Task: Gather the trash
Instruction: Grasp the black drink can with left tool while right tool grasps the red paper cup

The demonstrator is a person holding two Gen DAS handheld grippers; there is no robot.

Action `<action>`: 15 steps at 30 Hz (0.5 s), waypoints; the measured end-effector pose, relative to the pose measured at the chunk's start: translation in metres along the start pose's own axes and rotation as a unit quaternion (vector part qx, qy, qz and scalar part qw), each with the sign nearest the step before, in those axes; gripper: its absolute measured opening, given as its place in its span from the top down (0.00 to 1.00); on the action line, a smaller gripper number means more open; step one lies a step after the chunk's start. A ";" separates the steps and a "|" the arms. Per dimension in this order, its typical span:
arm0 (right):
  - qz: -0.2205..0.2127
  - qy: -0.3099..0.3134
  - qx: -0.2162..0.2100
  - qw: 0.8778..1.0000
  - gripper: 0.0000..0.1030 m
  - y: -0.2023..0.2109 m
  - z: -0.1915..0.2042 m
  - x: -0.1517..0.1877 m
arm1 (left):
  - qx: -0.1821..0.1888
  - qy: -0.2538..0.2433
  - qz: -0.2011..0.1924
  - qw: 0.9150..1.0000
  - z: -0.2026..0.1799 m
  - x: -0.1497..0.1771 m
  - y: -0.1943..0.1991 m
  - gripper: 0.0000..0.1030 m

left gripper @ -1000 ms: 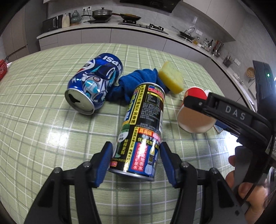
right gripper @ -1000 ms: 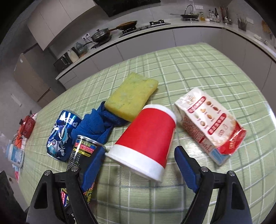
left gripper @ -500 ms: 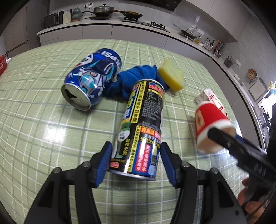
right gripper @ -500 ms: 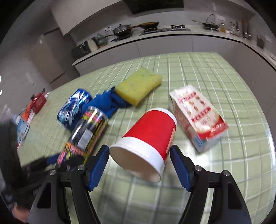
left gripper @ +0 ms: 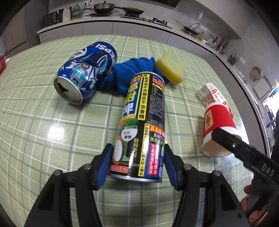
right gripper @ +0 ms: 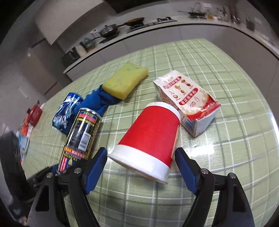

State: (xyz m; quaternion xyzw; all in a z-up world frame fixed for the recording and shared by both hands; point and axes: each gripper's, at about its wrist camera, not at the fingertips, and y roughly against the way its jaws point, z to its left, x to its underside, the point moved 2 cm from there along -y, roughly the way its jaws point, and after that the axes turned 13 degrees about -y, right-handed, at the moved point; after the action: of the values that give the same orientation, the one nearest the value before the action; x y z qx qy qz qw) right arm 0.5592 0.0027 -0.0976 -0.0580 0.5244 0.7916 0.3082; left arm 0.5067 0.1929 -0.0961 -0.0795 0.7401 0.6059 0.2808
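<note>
Counted on the counter (left gripper: 43, 139), left to right in the left wrist view: two cans, one cloth, one sponge, one carton, one cup.

Blue Pepsi can (left gripper: 85, 71), on its side at far left, opened end toward the camera. Blue cloth (left gripper: 132, 73), bunched, touching the Pepsi can and tucked under the near end of the yellow sponge (left gripper: 170, 69). Black-and-yellow can (left gripper: 144, 125), lying lengthwise, its far end against the cloth. Snack carton (left gripper: 209, 92), red and white, on its side at right. Red paper cup (left gripper: 218, 129), white rim, tilted with its mouth toward the near side, its base end by the carton.

Left hand-held gripper (left gripper: 137, 165): blue pads on either side of the black-and-yellow can's near end, pressed to its sides; clamped on it.

Right hand-held gripper (right gripper: 141, 167): the pads stand either side of the cup's (right gripper: 150, 139) rim end; a small gap shows on the left, so I cannot tell whether it grips.

Surface: glossy covering, pale green with a white grid, light reflections on it. A few red and blue items at its far left edge, blurred.

Room: kitchen. Long white worktop along the far wall carrying one lidded pot (left gripper: 103, 7), one frying pan (left gripper: 132, 11), a hob, a sink tap and utensil holders.
</note>
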 end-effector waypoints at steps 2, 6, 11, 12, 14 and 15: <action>0.000 -0.011 0.006 1.000 0.21 -0.003 0.000 0.000 | 0.002 0.000 0.001 1.000 0.001 0.001 -0.002 0.43; -0.017 -0.010 0.003 1.000 0.26 0.002 0.000 0.003 | 0.005 0.001 0.000 1.000 0.002 0.002 -0.002 0.43; -0.033 0.017 0.010 0.999 0.30 0.013 -0.003 0.007 | 0.012 0.004 -0.006 1.000 0.005 0.005 -0.001 0.45; -0.036 0.021 0.008 0.999 0.31 0.016 -0.004 0.009 | 0.017 0.005 -0.008 1.000 0.005 0.006 -0.001 0.46; -0.045 0.028 0.006 0.999 0.31 0.023 -0.005 0.012 | 0.016 0.005 -0.013 1.000 0.003 0.009 0.002 0.48; -0.049 0.032 0.005 0.998 0.31 0.027 -0.006 0.013 | 0.017 0.004 -0.016 1.000 0.002 0.009 0.003 0.48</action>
State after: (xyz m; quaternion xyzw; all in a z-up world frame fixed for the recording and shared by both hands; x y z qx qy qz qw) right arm 0.5325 -0.0034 -0.0843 -0.1072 0.5343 0.7706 0.3304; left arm 0.4984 0.1973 -0.0988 -0.0889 0.7504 0.5881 0.2884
